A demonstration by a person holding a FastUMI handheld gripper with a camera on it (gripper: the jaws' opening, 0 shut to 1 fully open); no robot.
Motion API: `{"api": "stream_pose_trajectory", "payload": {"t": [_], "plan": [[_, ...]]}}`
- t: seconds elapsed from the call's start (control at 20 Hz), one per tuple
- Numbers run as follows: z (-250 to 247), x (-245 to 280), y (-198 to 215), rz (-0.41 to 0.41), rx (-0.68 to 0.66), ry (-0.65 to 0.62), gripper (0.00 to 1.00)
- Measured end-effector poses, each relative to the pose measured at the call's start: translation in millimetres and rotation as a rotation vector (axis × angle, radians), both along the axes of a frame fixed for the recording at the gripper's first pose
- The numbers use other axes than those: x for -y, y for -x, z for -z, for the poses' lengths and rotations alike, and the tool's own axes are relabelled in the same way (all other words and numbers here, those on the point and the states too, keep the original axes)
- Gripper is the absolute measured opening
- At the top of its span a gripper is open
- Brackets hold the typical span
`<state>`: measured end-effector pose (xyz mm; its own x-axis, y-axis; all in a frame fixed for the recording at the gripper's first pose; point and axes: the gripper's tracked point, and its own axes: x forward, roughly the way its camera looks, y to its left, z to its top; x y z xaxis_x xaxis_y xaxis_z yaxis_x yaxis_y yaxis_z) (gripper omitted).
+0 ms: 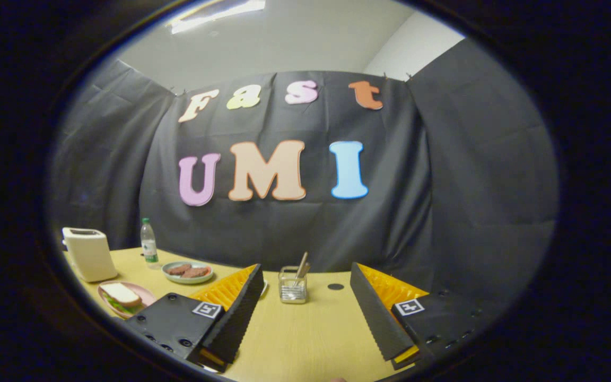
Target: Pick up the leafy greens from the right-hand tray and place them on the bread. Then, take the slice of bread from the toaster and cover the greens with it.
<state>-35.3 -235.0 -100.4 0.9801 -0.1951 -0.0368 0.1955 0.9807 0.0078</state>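
Observation:
My gripper (305, 289) hangs open above the wooden table (311, 329), nothing between its fingers. Off beyond the left finger (242, 307), a pink plate (146, 293) holds a sandwich: a bread slice (121, 293) lies on top with leafy greens (117, 305) peeking out under it. Behind that plate stands a cream toaster (89, 253); I cannot tell what its slot holds.
A pale green plate (188, 278) with two brown patties (188, 271) sits near a small water bottle (149, 242). Just ahead between the fingers stands a clear glass holder (293, 285) with sticks in it. A dark round spot (335, 286) marks the table beside it.

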Motion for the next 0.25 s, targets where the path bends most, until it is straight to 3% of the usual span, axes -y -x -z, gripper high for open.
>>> {"api": "stream_pose_trajectory", "payload": {"t": [0.25], "plan": [[-76, -63, 2, -0.016, 0.076, -0.023, 1.00]]}}
